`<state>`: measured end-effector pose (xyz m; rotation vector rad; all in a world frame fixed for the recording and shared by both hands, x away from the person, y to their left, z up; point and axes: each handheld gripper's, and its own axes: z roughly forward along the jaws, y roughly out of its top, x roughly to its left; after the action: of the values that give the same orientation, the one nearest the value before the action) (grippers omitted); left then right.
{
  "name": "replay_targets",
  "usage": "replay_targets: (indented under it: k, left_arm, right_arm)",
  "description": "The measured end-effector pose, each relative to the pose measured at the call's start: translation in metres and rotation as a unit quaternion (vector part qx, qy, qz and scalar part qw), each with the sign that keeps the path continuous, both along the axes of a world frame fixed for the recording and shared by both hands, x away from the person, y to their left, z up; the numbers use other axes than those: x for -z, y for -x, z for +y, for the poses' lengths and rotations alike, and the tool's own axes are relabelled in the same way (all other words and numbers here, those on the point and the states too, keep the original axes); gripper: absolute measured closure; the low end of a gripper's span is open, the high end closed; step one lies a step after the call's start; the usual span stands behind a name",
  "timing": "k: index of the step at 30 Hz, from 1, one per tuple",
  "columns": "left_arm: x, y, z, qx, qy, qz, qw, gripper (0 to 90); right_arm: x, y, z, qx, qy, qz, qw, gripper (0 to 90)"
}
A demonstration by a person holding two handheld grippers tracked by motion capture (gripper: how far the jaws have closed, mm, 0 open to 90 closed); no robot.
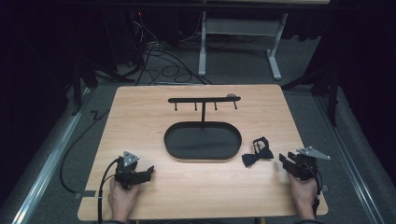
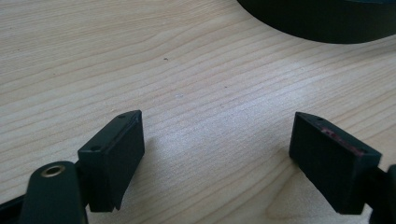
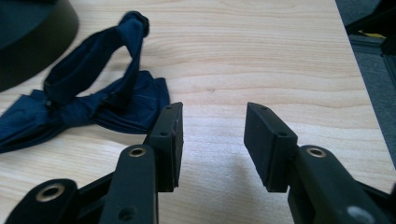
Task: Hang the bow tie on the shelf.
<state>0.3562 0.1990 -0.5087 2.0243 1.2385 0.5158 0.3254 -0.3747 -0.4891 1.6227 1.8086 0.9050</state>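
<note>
A dark blue bow tie [image 1: 258,155] with its strap loop lies on the wooden table [image 1: 140,112], just right of the black oval base [image 1: 203,142] of a hook stand [image 1: 204,99]. In the right gripper view the bow tie [image 3: 88,100] sits left of the jaws. My right gripper [image 1: 285,160] is open on the table, a little to the right of the tie, with nothing between its jaws [image 3: 212,140]. My left gripper [image 1: 148,171] rests near the front left, open wide and empty [image 2: 217,156], over bare wood.
The stand's crossbar carries several small hooks at the back middle. The oval base's edge [image 2: 322,23] lies ahead of the left gripper. The table's right edge [image 3: 362,84] is near the right gripper. Cables and a frame lie on the floor beyond.
</note>
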Motion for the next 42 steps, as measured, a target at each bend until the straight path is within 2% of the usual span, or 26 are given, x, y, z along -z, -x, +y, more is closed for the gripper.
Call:
replay_targets:
  k: [16, 28, 42]
  left_arm:
    - [0.0, 0.0, 0.0, 0.0, 0.0, 0.0, 1.0, 18.6]
    - [0.0, 0.0, 0.0, 0.0, 0.0, 0.0, 1.0, 18.6]
    - [0.0, 0.0, 0.0, 0.0, 0.0, 0.0, 1.0, 18.6]
  right_arm:
    - [-0.016, 0.009, 0.007, -0.023, -0.018, -0.018, 0.9994, 59.4]
    - [-0.027, 0.002, 0.018, -0.043, -0.028, -0.022, 0.9984, 59.5]
    - [-0.036, -0.017, 0.027, -0.059, -0.034, -0.017, 0.9975, 60.0]
